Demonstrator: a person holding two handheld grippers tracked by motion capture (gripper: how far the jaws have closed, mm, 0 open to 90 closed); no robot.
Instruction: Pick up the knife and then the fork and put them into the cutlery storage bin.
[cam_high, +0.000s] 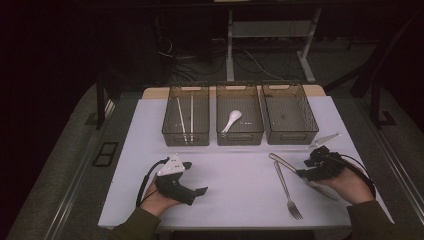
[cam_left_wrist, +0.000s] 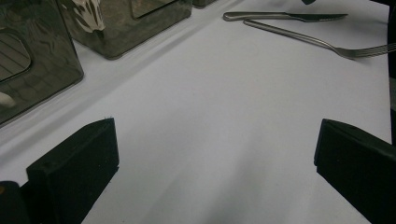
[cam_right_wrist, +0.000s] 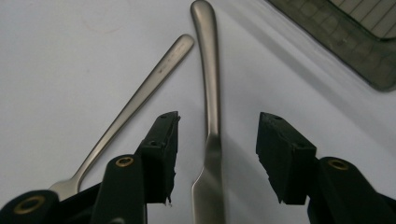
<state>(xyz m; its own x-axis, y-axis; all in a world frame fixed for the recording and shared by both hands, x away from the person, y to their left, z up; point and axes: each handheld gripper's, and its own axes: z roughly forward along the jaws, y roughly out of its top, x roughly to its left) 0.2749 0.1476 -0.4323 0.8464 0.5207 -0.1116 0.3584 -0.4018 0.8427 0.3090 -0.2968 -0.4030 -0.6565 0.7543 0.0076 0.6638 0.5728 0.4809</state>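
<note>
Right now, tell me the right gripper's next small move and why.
Probably close on the knife. The right gripper stands open with the knife's neck between its pads, untouched, lying on the table beside the fork. The right bin looks empty, a likely place for it.

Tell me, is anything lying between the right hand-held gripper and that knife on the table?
Nothing visible does. The right hand-held gripper has its jaws open on either side of the knife, not pressing on it. The fork lies beside it on the white table, outside the jaws.
</note>
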